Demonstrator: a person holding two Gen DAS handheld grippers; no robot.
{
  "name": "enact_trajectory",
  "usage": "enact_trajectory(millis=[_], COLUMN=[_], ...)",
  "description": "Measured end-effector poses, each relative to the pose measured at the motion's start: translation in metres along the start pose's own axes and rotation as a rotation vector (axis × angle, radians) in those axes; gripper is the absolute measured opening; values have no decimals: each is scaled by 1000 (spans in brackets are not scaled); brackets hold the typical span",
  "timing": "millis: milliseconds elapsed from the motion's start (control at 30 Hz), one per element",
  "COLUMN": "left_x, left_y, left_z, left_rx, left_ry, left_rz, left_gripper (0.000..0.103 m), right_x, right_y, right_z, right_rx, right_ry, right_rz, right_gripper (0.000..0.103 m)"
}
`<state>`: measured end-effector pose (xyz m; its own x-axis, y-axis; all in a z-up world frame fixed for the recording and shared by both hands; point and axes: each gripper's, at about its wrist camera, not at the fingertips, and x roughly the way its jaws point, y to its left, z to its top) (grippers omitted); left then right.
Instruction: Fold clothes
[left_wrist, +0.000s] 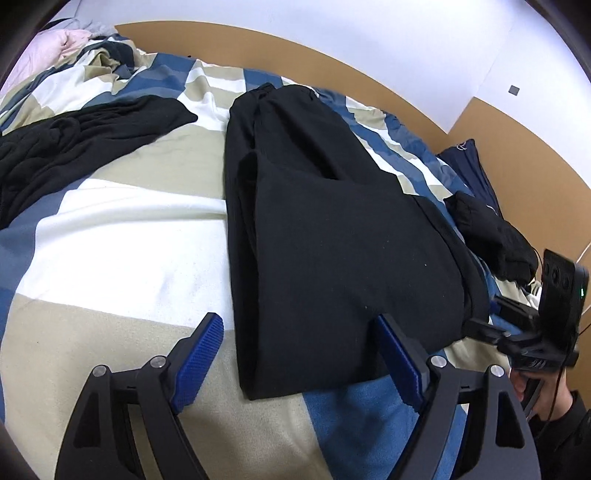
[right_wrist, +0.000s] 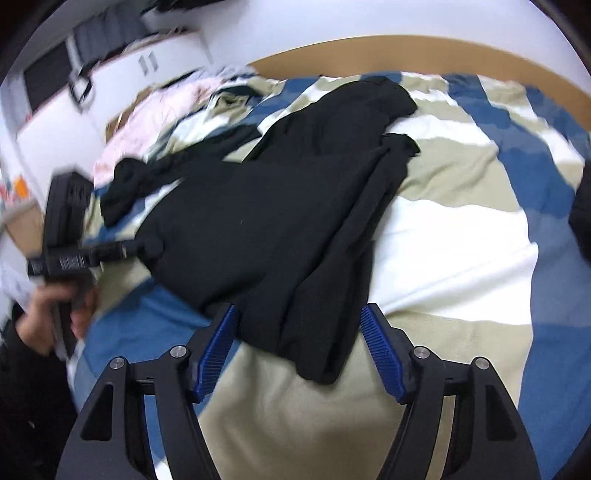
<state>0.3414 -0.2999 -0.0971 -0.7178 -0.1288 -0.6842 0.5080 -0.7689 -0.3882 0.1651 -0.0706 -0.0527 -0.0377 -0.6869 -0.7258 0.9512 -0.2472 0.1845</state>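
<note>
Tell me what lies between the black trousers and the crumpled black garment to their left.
Only bare bedcover separates the black trousers from the crumpled black garment, in the left wrist view.

The right gripper hangs over the near hem of the black trousers, its blue pads standing apart on either side of the cloth, not pressing it. The trousers lie folded lengthwise on the striped bedspread, running away toward the wooden headboard. Out left, the left gripper reaches the garment's edge, a hand wrapped on its handle; the blur hides how its jaws stand. A crumpled black garment and pink bedding sit beyond, all smeared.
</note>
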Motion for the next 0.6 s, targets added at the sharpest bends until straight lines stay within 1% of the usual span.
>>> enact_trajectory(millis=[33, 67, 100, 200, 267, 333, 367, 400, 433, 467, 500, 567, 600], left_x=[-1, -2, -3, -14, -14, -11, -8, -5, -4, -3, -1, 3, 4], left_y=[1, 1, 2, -5, -15, -20, -20, -20, -20, -21, -21, -20, -19], left_z=[1, 1, 1, 2, 0, -3, -3, -3, -3, -4, -4, -5, -5], left_rx=[1, -1, -15, 18, 67, 99, 101, 104, 109, 115, 120, 123, 119], left_ry=[-1, 1, 2, -15, -19, -10, -1, 8, 13, 16, 19, 38, 39], left_rz=[-3, -36, -81, -59, -2, 43, 51, 57, 52, 52, 52, 54, 47], left_gripper=[72, 18, 17, 18, 23, 30, 35, 44, 48, 56, 58, 58, 58], right_x=[4, 5, 5, -5, -15, -15, -14, -12, -11, -9, -7, -2, 2], right_y=[2, -2, -6, -8, -8, -5, -2, 1, 3, 2, 2, 1, -4], right_z=[0, -1, -2, -4, -8, -9, -9, -8, -8, -6, -5, -3, -2], right_rx=[-16, 5, 27, 79, 109, 98, 91, 84, 78, 74, 70, 68, 87], right_ry=[12, 30, 44, 25, 2, -14, -17, -20, -23, -26, -29, -34, -31], right_rz=[-14, -21, -24, -15, -32, -64, -68, -73, -72, -56, -40, -8, 7], right_gripper=[30, 21, 18, 16, 17, 24, 35, 39, 40, 49, 52, 52, 51])
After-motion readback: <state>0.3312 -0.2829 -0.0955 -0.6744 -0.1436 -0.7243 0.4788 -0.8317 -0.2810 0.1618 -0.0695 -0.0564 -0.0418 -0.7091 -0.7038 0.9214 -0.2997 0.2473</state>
